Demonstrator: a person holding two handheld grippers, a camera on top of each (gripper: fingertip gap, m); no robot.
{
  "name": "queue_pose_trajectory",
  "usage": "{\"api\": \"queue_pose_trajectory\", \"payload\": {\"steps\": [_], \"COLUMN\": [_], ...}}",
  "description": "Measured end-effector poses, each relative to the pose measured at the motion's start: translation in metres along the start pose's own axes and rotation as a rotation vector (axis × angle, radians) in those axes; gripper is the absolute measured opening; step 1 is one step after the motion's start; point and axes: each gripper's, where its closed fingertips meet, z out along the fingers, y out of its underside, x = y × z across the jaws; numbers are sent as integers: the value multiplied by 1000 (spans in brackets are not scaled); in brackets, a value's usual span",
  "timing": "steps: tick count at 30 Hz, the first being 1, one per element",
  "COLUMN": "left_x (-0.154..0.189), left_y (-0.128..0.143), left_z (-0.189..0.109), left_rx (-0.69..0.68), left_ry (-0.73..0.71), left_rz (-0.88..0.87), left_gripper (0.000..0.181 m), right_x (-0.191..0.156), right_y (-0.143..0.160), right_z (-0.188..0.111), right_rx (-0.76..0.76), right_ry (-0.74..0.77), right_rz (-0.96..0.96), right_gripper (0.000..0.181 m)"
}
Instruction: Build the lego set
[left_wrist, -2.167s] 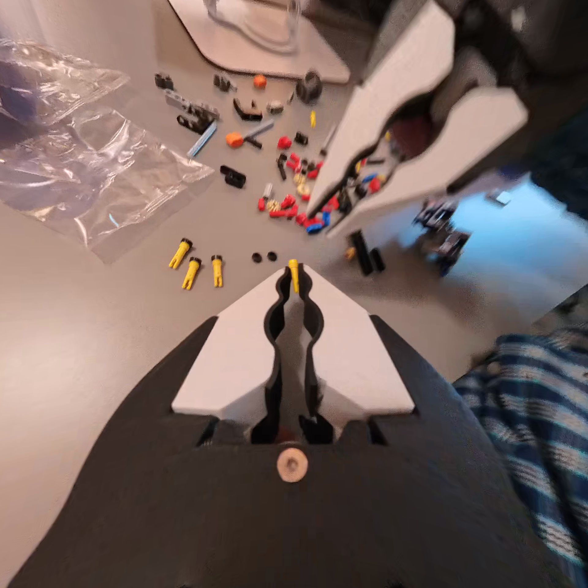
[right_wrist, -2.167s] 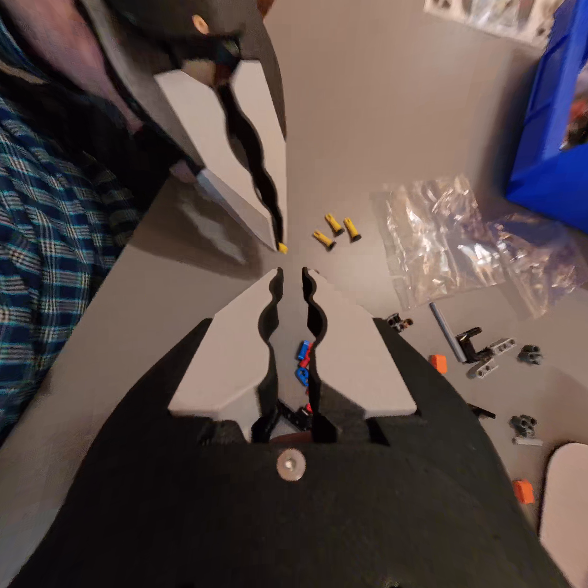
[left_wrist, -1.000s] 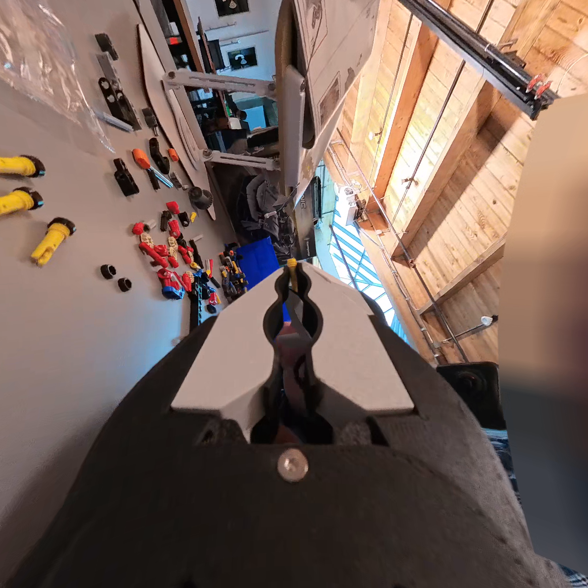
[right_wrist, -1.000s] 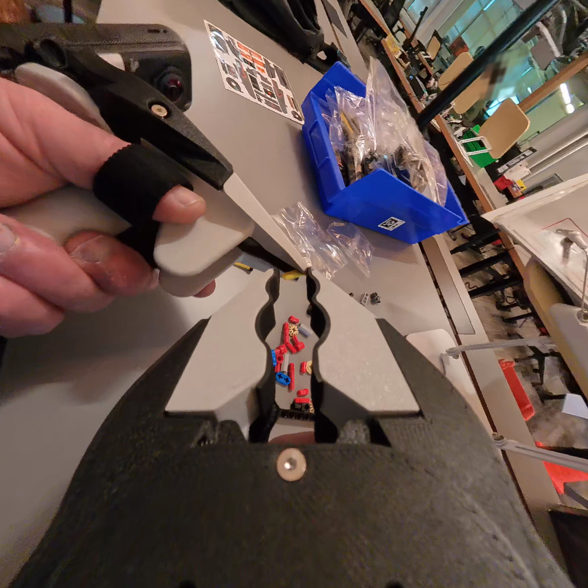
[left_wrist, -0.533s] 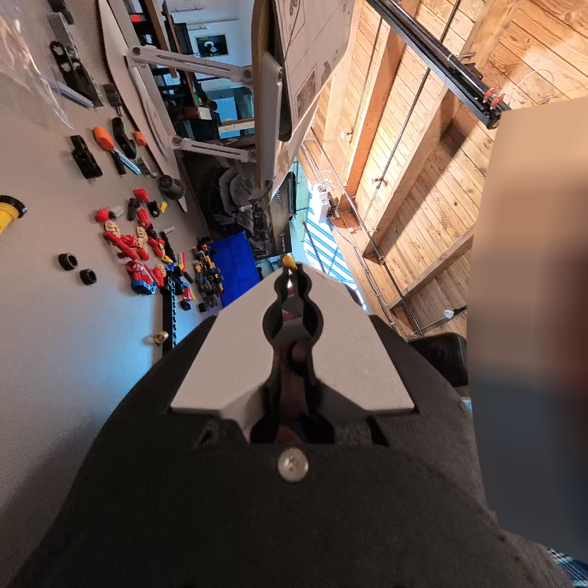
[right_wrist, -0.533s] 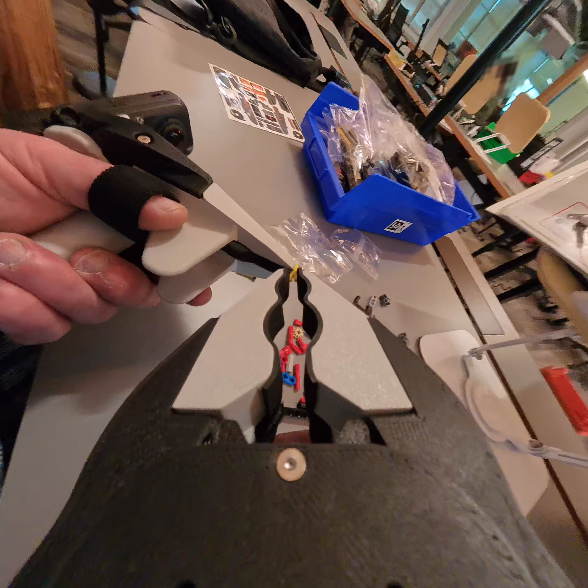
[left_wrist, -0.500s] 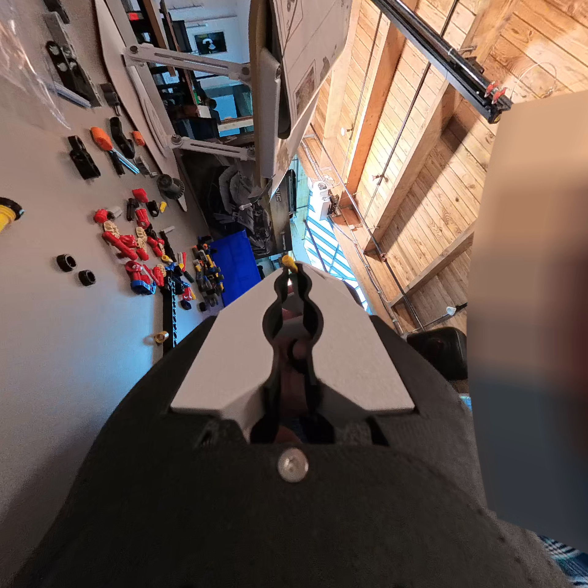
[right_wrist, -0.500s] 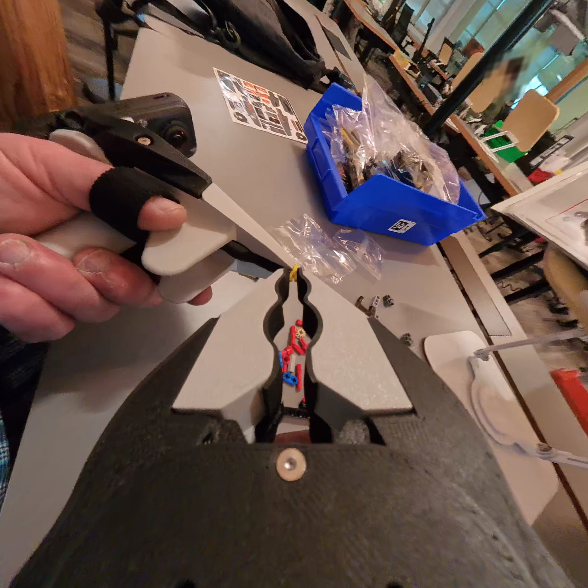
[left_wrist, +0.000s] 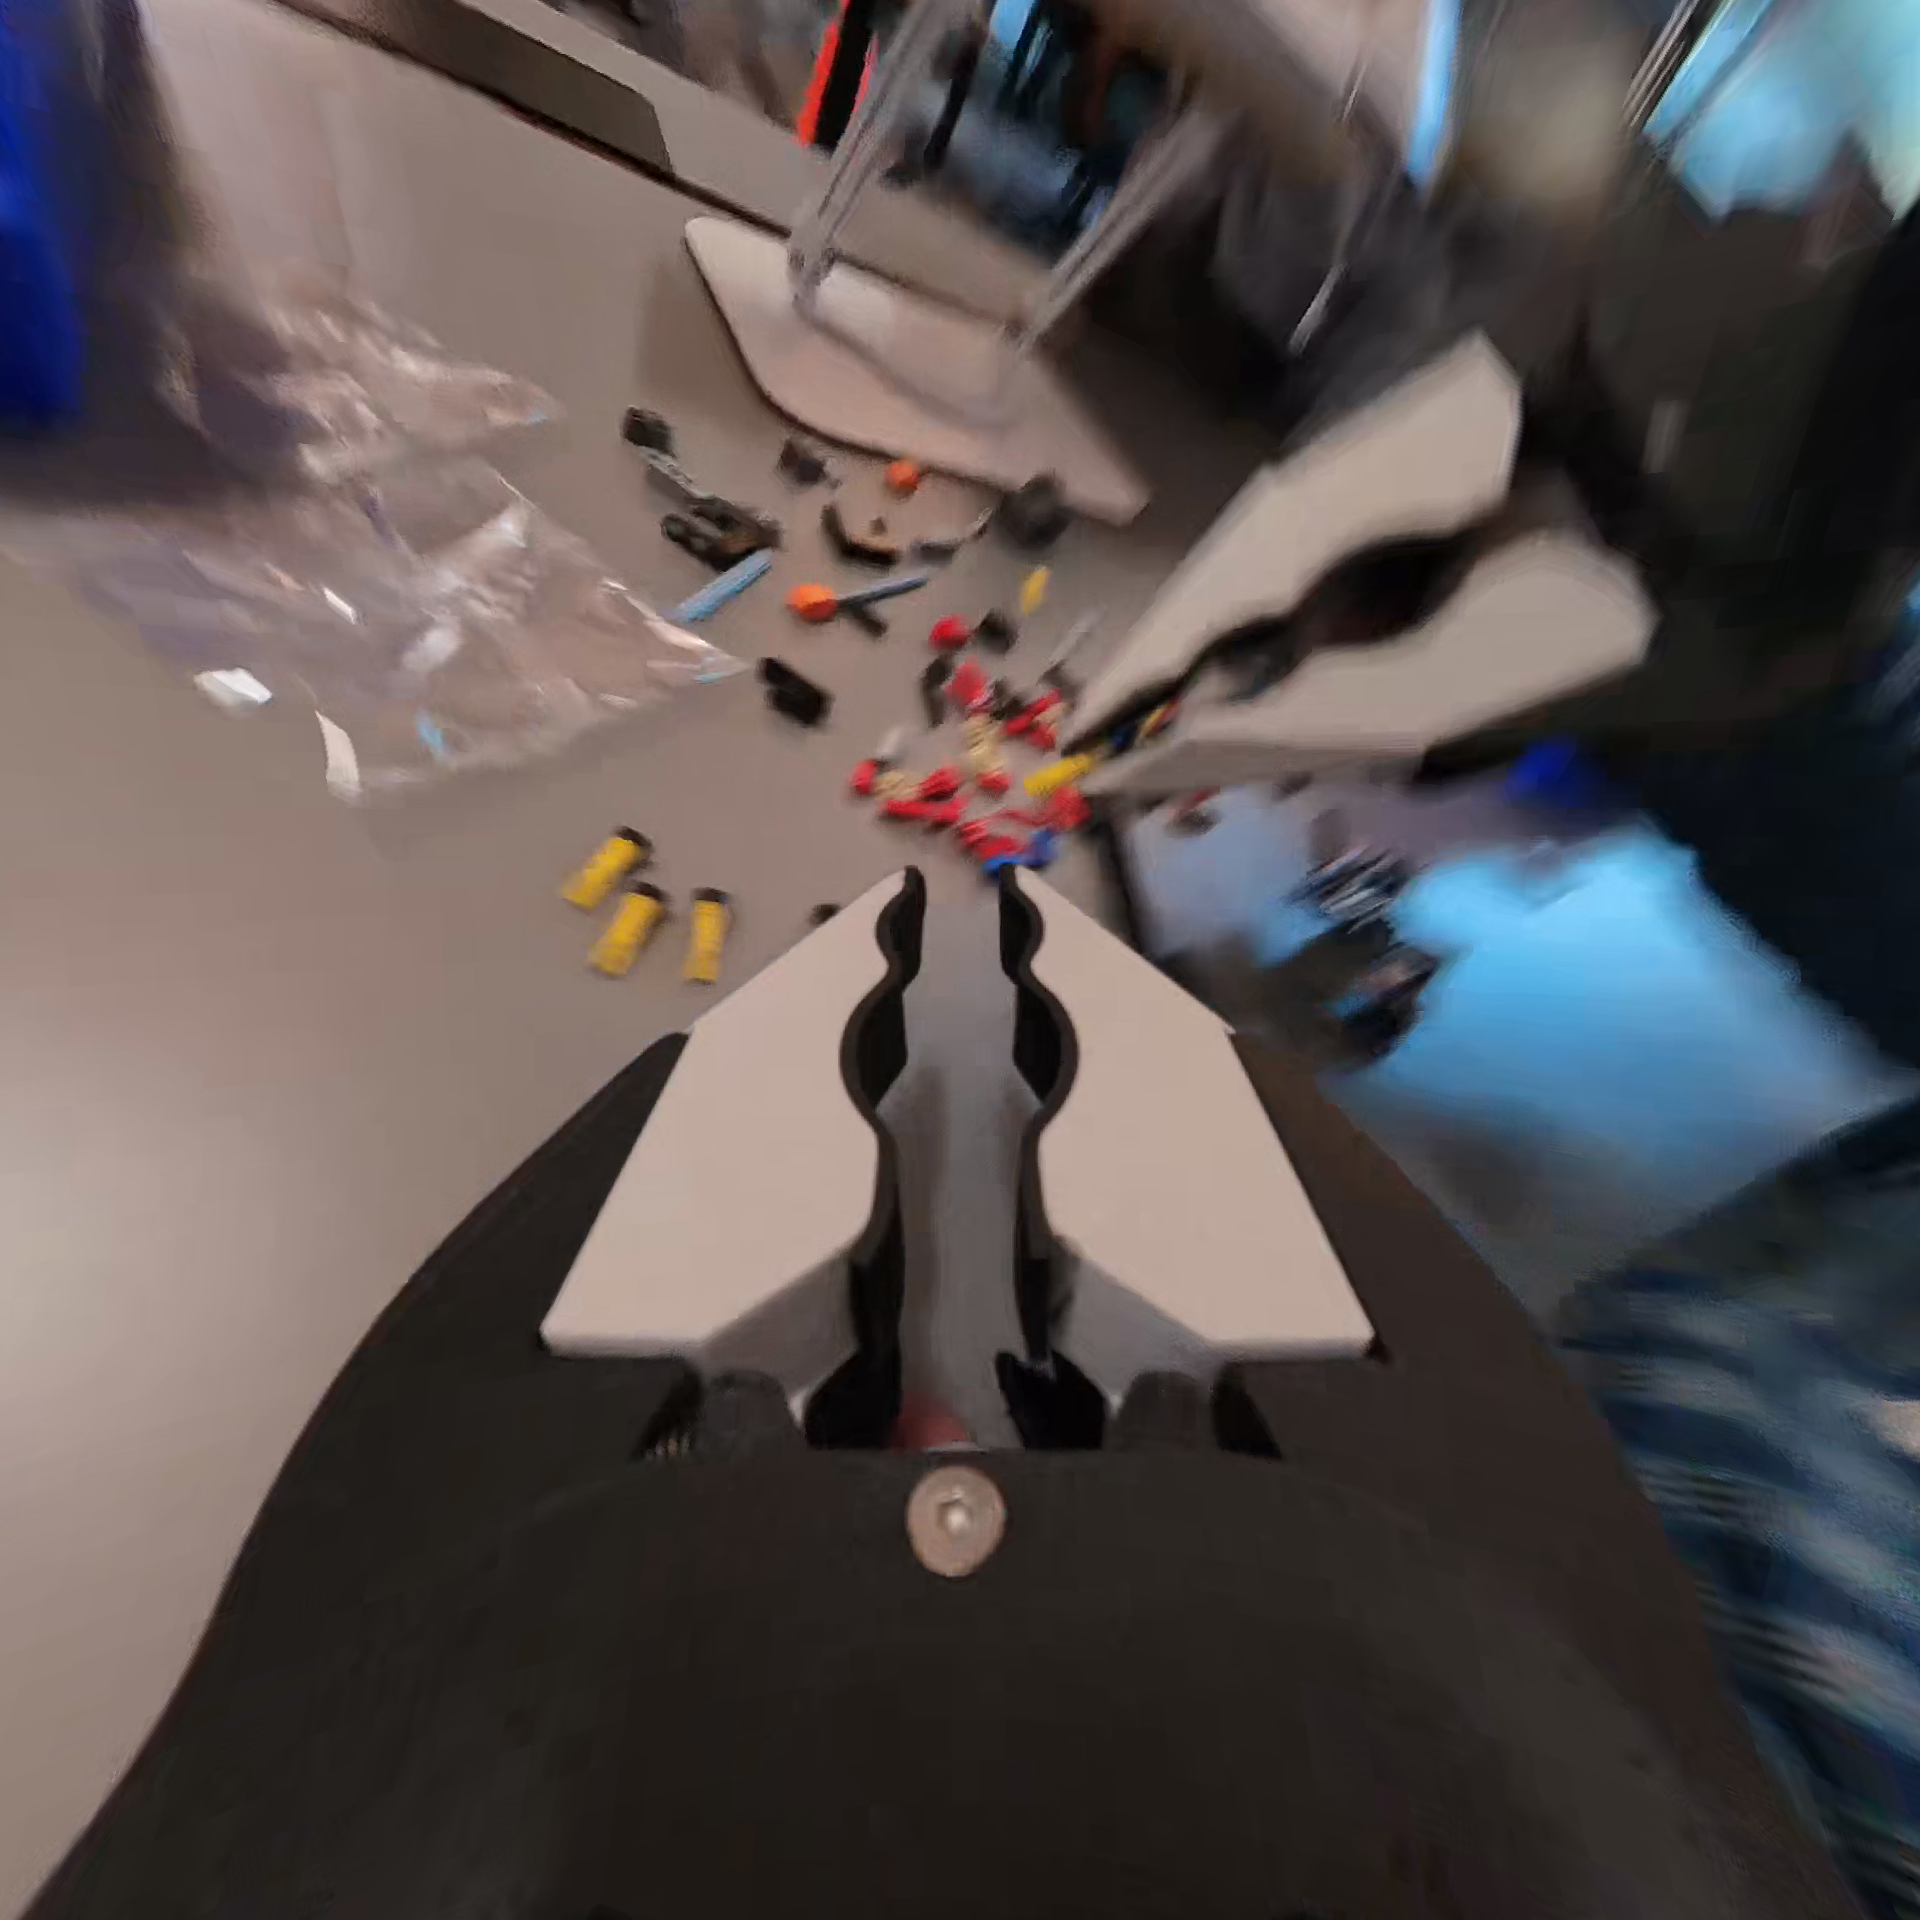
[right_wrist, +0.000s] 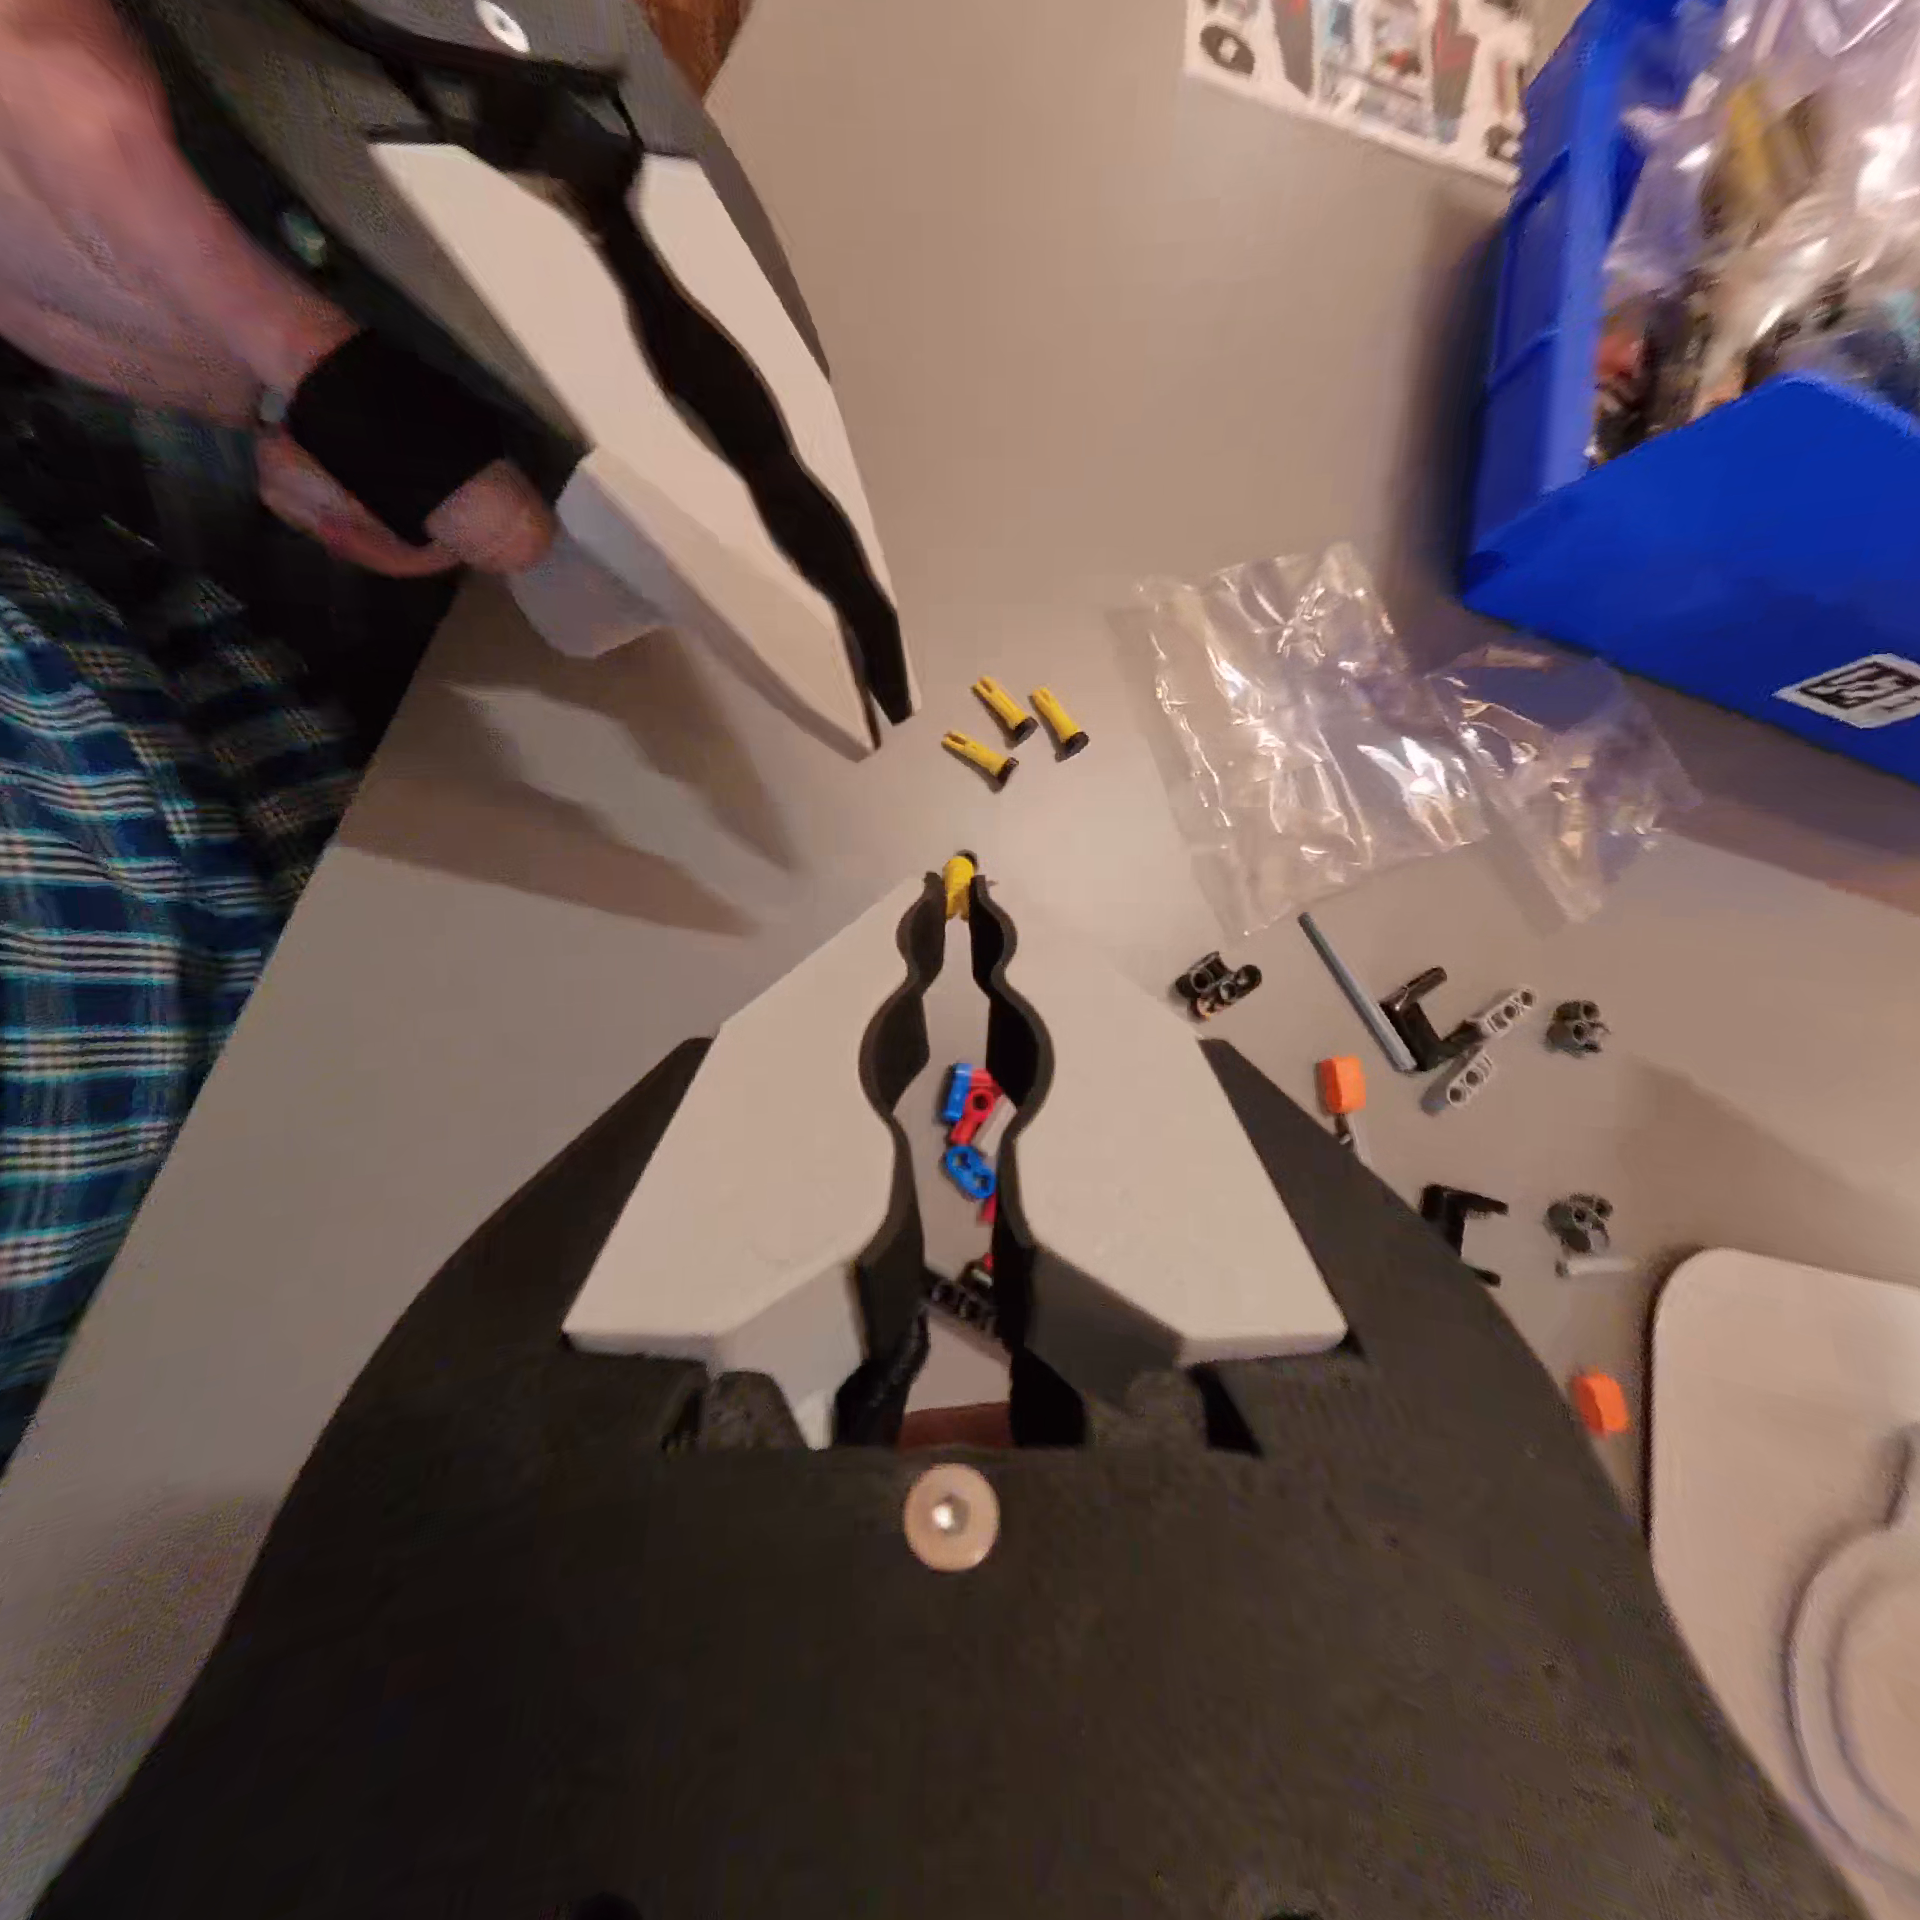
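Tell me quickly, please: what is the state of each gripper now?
Left gripper: open, holding nothing.
Right gripper: closed on a yellow peg.

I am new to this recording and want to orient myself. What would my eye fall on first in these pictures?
First, the right gripper, shut on a small yellow pin at its fingertips, above the grey table. Just beyond it, three more yellow pins lie together on the table, near the open, empty left gripper. To the right sit a crumpled clear bag and a blue bin.
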Motion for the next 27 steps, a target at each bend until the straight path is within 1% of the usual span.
{"api": "queue_pose_trajectory", "payload": {"steps": [1,3,5,7,9,14,20,27], "left_x": [-5,-8,-11,-13,-17,-23,-26,-26], "left_y": [3,9,12,21,25,32,34,34], "left_z": [2,8,14,20,23,28,25,24], "left_rx": [-24,-77,-118,-194,-234,-301,-312,-308], "left_ry": [-46,-91,-143,-171,-208,-230,-229,-208], "left_rz": [84,224,349,432,503,518,519,509], "left_gripper": [12,14,14,16,17,17,14,14], "right_x": [3,1,1,2,0,0,2,2], "right_y": [2,6,14,17,19,21,20,25], "right_z": [6,17,27,35,41,51,55,58], "right_rx": [-21,-65,-124,-158,-190,-280,-307,-369], "right_ry": [-34,-143,-216,-263,-292,-308,-334,-341], "right_rz": [2,31,31,34,14,-39,-52,-83], "right_gripper": [1,1,1,1,1,1,1,1]}}
